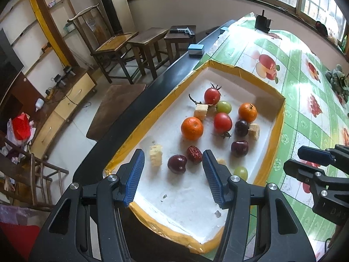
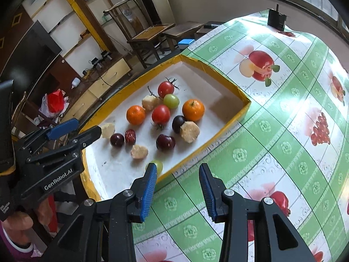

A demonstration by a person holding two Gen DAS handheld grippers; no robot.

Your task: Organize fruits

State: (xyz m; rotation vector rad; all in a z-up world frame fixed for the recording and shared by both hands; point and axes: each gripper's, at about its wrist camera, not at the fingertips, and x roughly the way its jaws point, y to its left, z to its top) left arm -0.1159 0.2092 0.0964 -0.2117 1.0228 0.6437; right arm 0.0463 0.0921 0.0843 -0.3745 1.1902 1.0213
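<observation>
A white tray with a yellow rim [image 1: 277, 126] [image 2: 244, 107] holds mixed fruit: two oranges [image 1: 192, 128] [image 2: 135, 114], two red tomatoes [image 1: 222, 122] [image 2: 161, 114], dark cherries [image 1: 177, 163] [image 2: 117, 139], a red date [image 1: 194, 154] [image 2: 130, 136], green grapes [image 1: 223, 106] [image 2: 171, 101] and pale cake-like chunks [image 1: 156, 158] [image 2: 189, 131]. My left gripper [image 1: 173, 175] is open and empty over the tray's near end, with a cherry and the date between its fingertips in view. My right gripper [image 2: 177, 188] is open and empty above the tablecloth beside the tray's near right rim.
The tray sits on a green and white fruit-print tablecloth [image 2: 272, 131] near the table's dark left edge [image 1: 135, 109]. A black box [image 2: 276, 19] stands at the far end. A blue box [image 1: 195, 50], wooden stools and a chair [image 1: 113, 43] stand beyond the edge.
</observation>
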